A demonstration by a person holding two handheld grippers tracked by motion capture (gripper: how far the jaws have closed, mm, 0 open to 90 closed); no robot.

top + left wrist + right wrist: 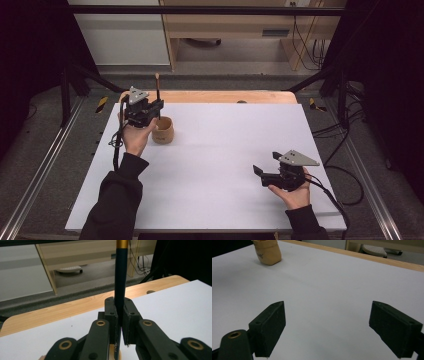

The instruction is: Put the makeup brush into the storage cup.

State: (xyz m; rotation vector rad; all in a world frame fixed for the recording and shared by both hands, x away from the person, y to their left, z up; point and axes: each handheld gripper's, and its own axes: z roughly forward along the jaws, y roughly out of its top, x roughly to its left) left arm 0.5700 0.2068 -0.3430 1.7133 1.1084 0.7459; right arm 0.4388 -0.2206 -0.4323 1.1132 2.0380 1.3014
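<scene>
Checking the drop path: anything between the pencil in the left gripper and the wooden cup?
Nothing visible. The left gripper is shut on the dark pencil, held upright just above and behind the wooden cup. The cup's mouth looks unobstructed in the high view. The right gripper is open, well off to the side over the white table.

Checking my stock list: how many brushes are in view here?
1. The brush stands upright, clamped in the left gripper, just above the wooden cup near the table's far left. None shows elsewhere; the cup's inside is hidden.
</scene>
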